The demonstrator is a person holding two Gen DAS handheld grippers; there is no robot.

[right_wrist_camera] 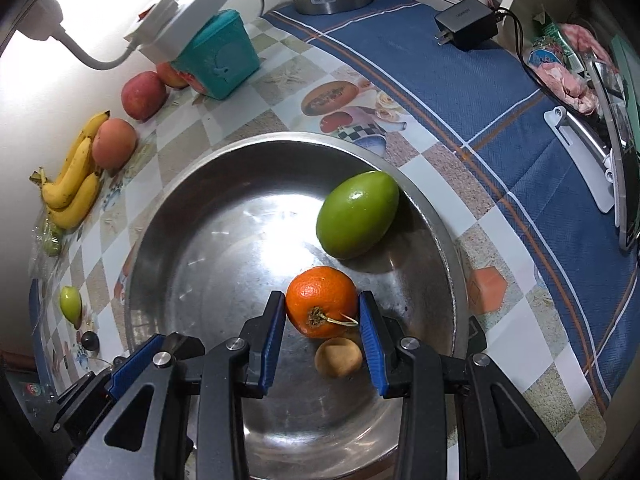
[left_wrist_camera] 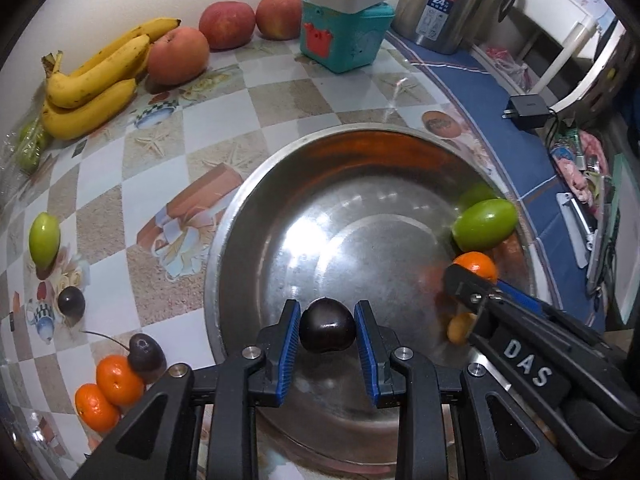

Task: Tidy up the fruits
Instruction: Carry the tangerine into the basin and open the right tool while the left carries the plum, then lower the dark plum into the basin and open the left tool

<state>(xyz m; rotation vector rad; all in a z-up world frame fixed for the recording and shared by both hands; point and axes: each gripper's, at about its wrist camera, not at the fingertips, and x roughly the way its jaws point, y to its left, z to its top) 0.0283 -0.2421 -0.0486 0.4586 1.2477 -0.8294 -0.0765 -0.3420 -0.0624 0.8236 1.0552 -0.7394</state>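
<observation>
Hovering over the steel bowl w/ both claws loaded; left claw is clamped on a dark plum, pads pressing both flanks, fruit sitting right over the bowl's near-centre floor; right claw grips a small orange, stem end facing the cam, low over the bowl's near-right side. Key relation: under the orange, just nearer, lies a tan round fruit, & a green oval fruit rests farther right against the wall; so the orange's drop spot looks crowded, while the plum has bare metal below it. Judging from that, the left looks freer to let go first; the orange may roll off the tan one.
</observation>
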